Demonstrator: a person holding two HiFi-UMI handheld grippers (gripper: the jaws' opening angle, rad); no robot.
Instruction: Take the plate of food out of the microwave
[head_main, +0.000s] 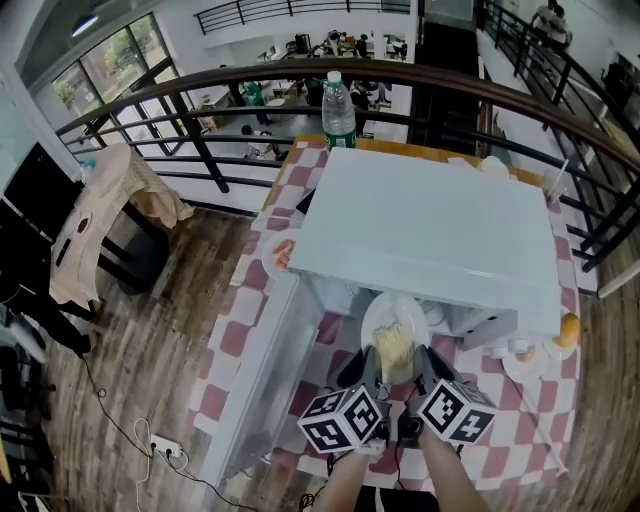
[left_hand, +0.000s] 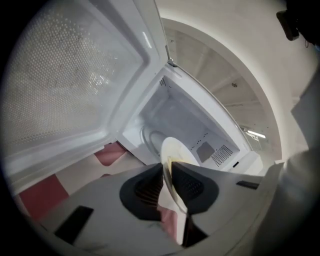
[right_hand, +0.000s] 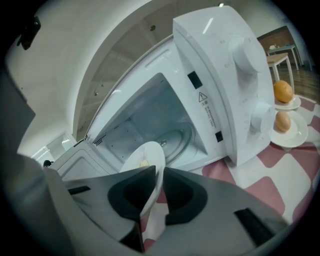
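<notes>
Gripping the near rim of the round white plate (head_main: 400, 312) of pale yellow food, the left gripper (left_hand: 167, 181) and right gripper (right_hand: 159, 186) each have jaws pinched narrowly on it, plate held just outside the open front of the white box-shaped microwave (head_main: 430, 230).

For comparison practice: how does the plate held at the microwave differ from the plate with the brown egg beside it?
The held plate is gripped mid-air by the left claw and right claw; the egg plate rests on the tablecloth. The held plate carries pale yellow food; the egg plate, one brown egg. Both are white.
</notes>
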